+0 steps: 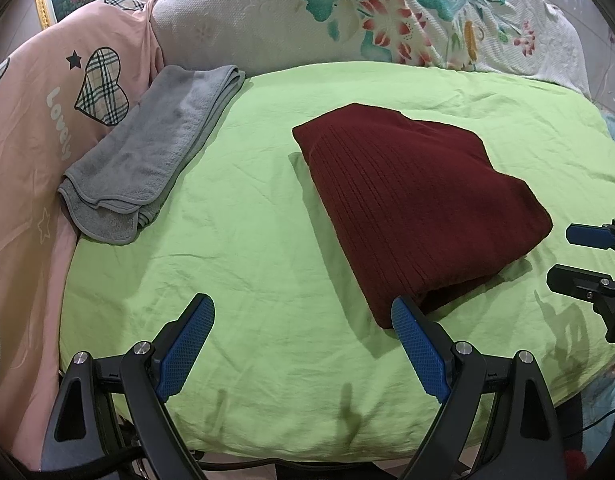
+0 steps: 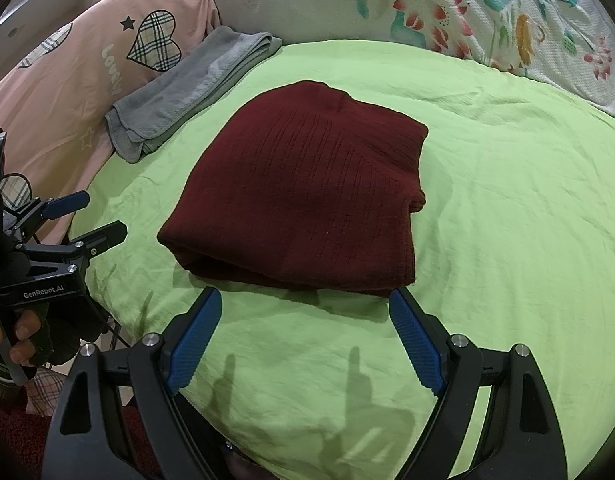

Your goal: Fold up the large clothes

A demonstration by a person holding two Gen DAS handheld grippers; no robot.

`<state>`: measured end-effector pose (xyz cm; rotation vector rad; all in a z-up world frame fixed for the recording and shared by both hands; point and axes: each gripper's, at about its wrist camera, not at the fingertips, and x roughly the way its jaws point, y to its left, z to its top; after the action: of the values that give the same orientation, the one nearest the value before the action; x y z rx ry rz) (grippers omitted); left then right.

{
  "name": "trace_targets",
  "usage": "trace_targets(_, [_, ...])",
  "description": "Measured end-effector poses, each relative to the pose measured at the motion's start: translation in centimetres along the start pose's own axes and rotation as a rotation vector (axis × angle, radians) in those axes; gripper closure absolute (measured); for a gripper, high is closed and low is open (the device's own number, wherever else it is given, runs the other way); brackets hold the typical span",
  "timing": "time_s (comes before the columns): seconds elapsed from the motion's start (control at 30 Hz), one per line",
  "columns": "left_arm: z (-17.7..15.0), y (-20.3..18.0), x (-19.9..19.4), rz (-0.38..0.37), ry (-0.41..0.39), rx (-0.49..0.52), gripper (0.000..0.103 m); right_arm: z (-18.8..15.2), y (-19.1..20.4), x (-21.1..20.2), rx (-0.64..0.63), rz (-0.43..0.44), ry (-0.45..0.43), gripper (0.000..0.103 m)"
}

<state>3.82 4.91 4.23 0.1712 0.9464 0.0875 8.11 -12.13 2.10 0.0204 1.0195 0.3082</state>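
A dark red ribbed knit garment point(image 1: 419, 200) lies folded into a thick rectangle on the light green sheet point(image 1: 247, 240). It also shows in the right wrist view point(image 2: 307, 192). My left gripper point(image 1: 303, 312) is open and empty, just in front of the garment's near left corner. My right gripper point(image 2: 305, 300) is open and empty, its fingertips close to the garment's near folded edge. The right gripper also shows at the right edge of the left wrist view point(image 1: 567, 252). The left gripper shows at the left in the right wrist view point(image 2: 103, 216).
A folded grey towel point(image 1: 155, 152) lies at the green sheet's left edge, against a pink quilt with plaid hearts point(image 1: 35, 120). A white flowered blanket point(image 1: 347, 12) is piled behind. The green sheet point(image 2: 507, 220) spreads wide to the right of the garment.
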Motion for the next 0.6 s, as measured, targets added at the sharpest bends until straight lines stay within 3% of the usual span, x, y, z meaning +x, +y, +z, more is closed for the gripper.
trace_targets(0.6, [-0.15, -0.48, -0.25, -0.005, 0.001, 0.004, 0.012, 0.07, 0.12, -0.21, 0.0, 0.002, -0.003, 0.017])
